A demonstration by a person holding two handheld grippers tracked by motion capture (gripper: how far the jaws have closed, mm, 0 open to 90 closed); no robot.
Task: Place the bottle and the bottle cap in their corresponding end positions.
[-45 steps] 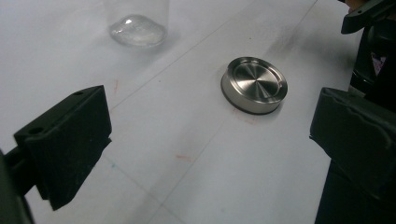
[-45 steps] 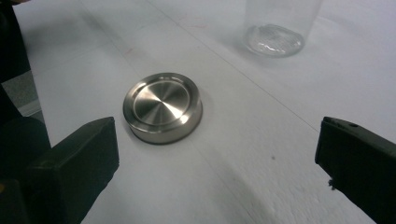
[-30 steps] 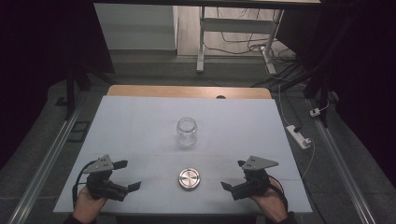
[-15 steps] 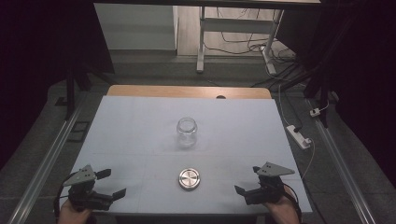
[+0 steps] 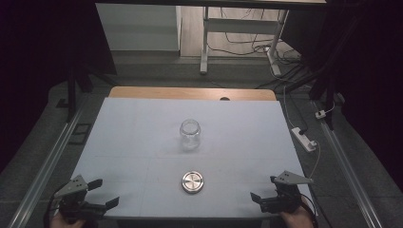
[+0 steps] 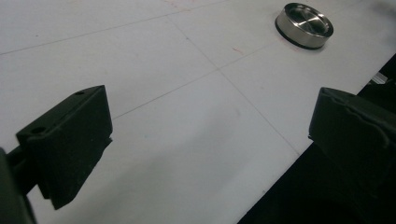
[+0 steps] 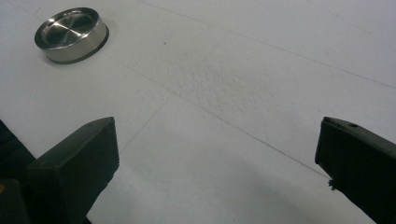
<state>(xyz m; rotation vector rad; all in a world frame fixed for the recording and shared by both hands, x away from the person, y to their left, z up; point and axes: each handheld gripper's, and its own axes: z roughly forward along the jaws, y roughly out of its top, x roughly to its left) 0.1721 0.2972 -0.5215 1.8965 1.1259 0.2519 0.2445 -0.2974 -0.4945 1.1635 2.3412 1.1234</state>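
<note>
A clear glass jar (image 5: 190, 134) stands upright and lidless at the middle of the white table (image 5: 138, 128). Its round metal lid (image 5: 192, 182) lies flat nearer the front edge, apart from the jar. My left gripper (image 5: 105, 192) sits at the front left corner, open and empty. At the front right corner my right gripper (image 5: 263, 187) is open too, holding nothing. In the left gripper view the lid (image 6: 304, 25) lies far beyond the wide-apart jaws of that gripper (image 6: 210, 116). The right gripper view shows the lid (image 7: 71, 33) at upper left, well ahead of the gripper (image 7: 217, 135).
A wooden strip (image 5: 190, 93) edges the table's far side. A white power strip (image 5: 304, 138) and its cable lie on the floor to the right. Metal rails run along both sides, and a desk frame (image 5: 204, 42) stands behind.
Both grippers have drawn back and outward from beside the lid to the table's front corners. Jar and lid have not moved.
</note>
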